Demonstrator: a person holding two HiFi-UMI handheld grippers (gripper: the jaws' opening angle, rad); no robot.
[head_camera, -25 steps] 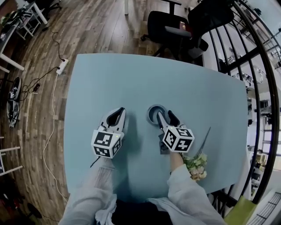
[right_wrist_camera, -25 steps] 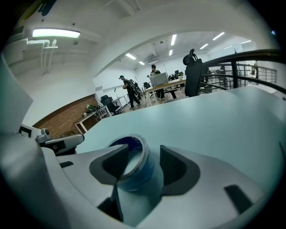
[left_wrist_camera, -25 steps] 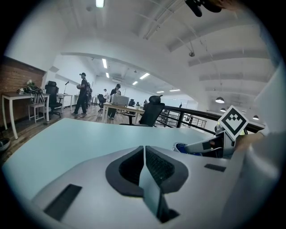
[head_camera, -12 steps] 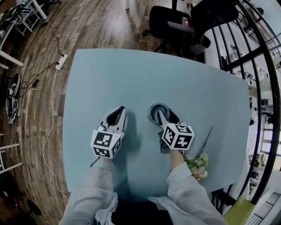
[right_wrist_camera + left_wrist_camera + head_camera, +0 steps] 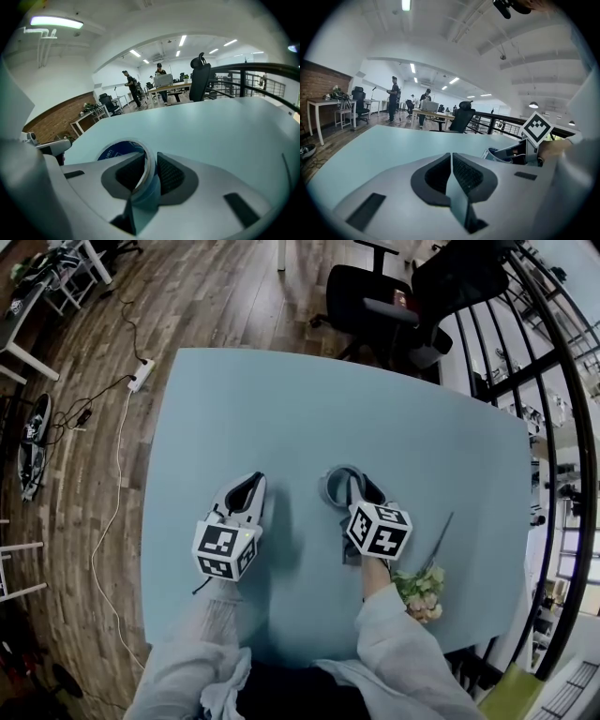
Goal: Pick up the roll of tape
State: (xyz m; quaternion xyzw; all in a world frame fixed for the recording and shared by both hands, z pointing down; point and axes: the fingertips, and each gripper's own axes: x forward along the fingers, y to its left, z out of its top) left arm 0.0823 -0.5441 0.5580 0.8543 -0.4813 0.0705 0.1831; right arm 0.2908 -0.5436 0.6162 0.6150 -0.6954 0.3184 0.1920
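Right gripper view puts the right gripper (image 5: 149,171) squarely on its target. Its grey jaws have just been closing, and they now pinch the wall of the roll of tape (image 5: 117,149), a clear ring with a blue printed core. One black ribbed pad sits inside the hole and the other presses on the outer face. The roll leans in that grip, and I cannot tell whether it has left the pale blue tabletop (image 5: 281,409), near whose middle it sits. Just to the left of the roll and apart from it, the left gripper (image 5: 451,168) has its jaws pressed together with nothing between them. Each tool carries a black-and-white marker cube (image 5: 378,529) at the hand end, on the person's side of the roll. A small bunch of pale artificial flowers (image 5: 419,587) lies to the right of the roll, nearer the person. A black office chair (image 5: 375,301) stands beyond the roll, past the far table edge. Far to the roll's left, a white power strip (image 5: 141,376) lies on the brown wooden plank floor (image 5: 206,296). Well to the roll's right, a black metal railing (image 5: 553,427) runs along.
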